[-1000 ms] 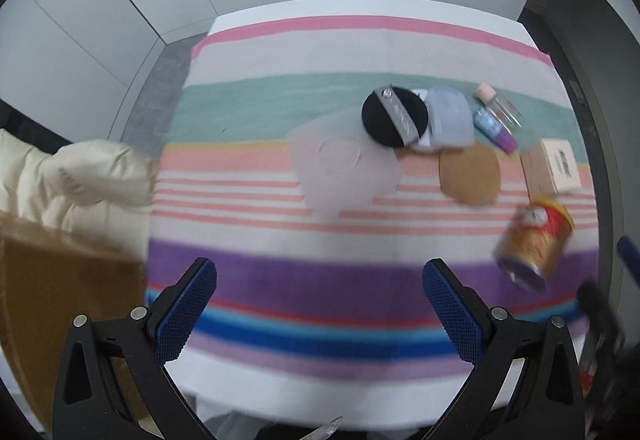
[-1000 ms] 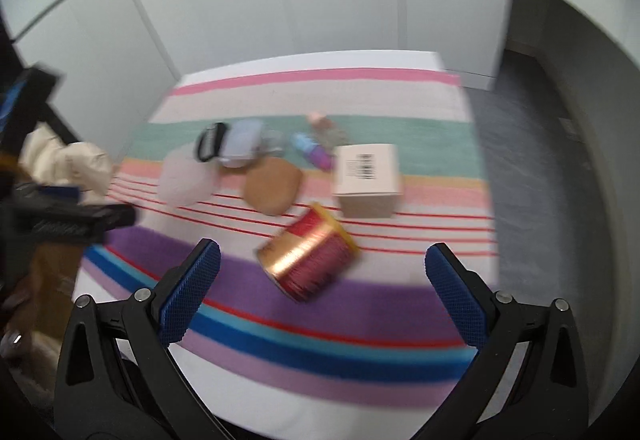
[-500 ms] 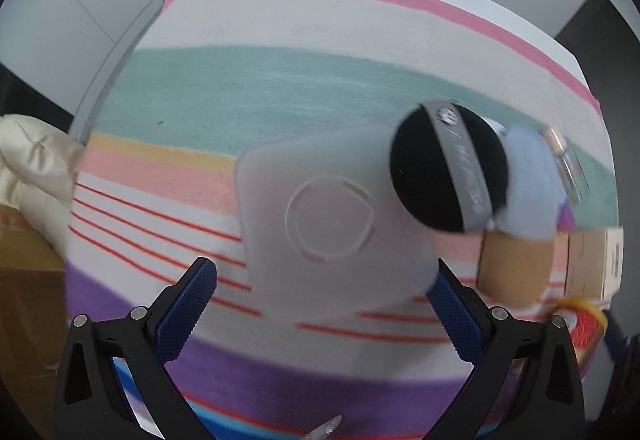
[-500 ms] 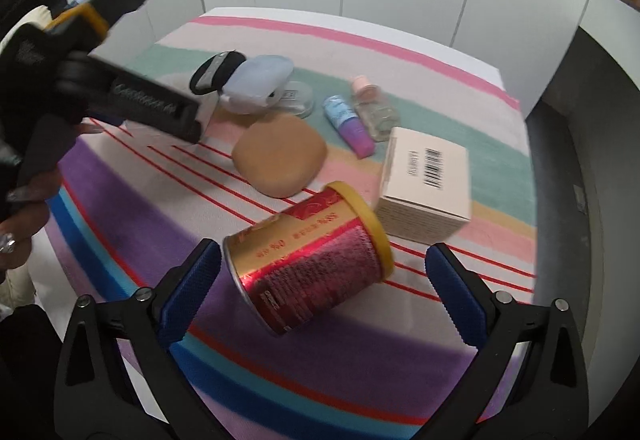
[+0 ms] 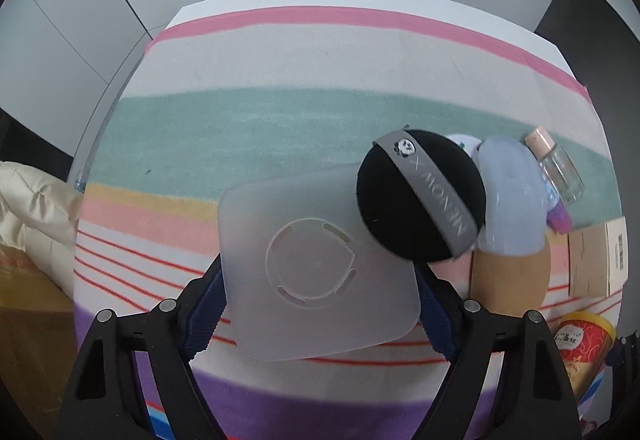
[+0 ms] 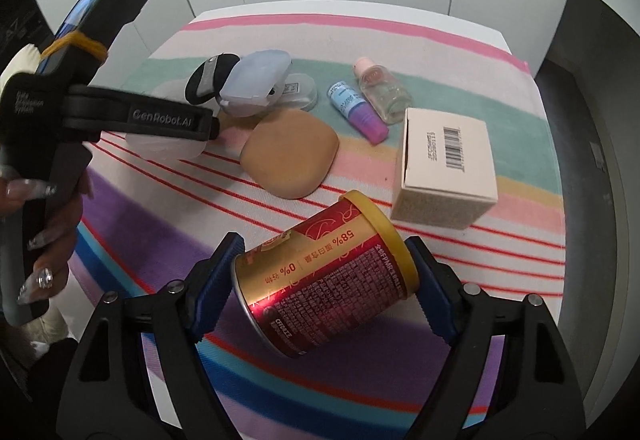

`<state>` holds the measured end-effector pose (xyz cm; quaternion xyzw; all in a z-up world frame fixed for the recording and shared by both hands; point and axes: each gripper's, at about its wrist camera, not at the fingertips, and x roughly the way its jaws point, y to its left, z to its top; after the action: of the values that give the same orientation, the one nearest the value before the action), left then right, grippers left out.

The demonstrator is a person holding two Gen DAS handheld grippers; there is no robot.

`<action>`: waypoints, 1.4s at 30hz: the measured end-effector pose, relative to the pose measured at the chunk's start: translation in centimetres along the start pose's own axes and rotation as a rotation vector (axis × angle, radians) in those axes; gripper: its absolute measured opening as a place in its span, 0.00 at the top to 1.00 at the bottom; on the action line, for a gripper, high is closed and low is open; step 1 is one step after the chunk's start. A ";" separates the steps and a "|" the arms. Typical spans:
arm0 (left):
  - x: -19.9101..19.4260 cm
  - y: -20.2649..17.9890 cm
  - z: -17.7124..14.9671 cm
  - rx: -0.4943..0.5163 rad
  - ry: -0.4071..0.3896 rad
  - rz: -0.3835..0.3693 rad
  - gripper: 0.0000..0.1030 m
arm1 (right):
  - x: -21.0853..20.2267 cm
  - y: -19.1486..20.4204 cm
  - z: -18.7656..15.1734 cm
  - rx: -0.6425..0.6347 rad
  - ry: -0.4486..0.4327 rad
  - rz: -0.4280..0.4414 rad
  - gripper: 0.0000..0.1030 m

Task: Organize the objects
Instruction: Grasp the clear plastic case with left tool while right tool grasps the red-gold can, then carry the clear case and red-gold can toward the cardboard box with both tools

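A frosted square plastic case (image 5: 316, 268) lies on the striped cloth between the fingers of my left gripper (image 5: 318, 304), which are closed against its sides. A black powder puff (image 5: 420, 200) rests on its far right corner. My right gripper (image 6: 324, 292) is shut on a red and gold can (image 6: 324, 284) lying on its side. A tan sponge (image 6: 290, 158), a pale blue case (image 6: 256, 80), a purple bottle (image 6: 356, 112), a clear bottle (image 6: 380, 88) and a beige box (image 6: 444, 168) lie beyond the can.
The striped cloth (image 5: 280, 128) covers a white table in front of pale wall panels. A cream padded jacket (image 5: 32, 200) and a brown box (image 5: 28, 304) sit at the left. My left gripper body (image 6: 132, 116) shows in the right wrist view.
Both grippers moved forward and down and their jaws narrowed. The left one closed onto the frosted case; the right one closed onto the can.
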<state>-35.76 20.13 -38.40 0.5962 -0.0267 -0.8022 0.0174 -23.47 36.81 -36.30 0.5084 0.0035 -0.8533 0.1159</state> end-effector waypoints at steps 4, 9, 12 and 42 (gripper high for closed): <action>-1.1 0.2 -0.2 0.019 -0.006 0.013 0.17 | -0.9 0.0 0.2 0.033 0.013 -0.031 0.19; -4.0 1.1 0.0 0.041 -0.030 0.022 0.17 | -3.1 -0.3 1.3 0.086 0.003 -0.044 0.19; -6.1 1.7 0.0 0.058 -0.039 0.024 0.17 | -5.4 0.0 2.3 0.116 -0.012 -0.053 0.19; -28.5 4.4 -1.2 0.040 -0.272 -0.001 0.17 | -21.4 2.9 10.7 0.156 -0.169 -0.082 0.19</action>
<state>-26.38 17.42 -11.28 0.4822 -0.0443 -0.8750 0.0013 -22.42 36.81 -12.22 0.4414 -0.0521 -0.8948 0.0408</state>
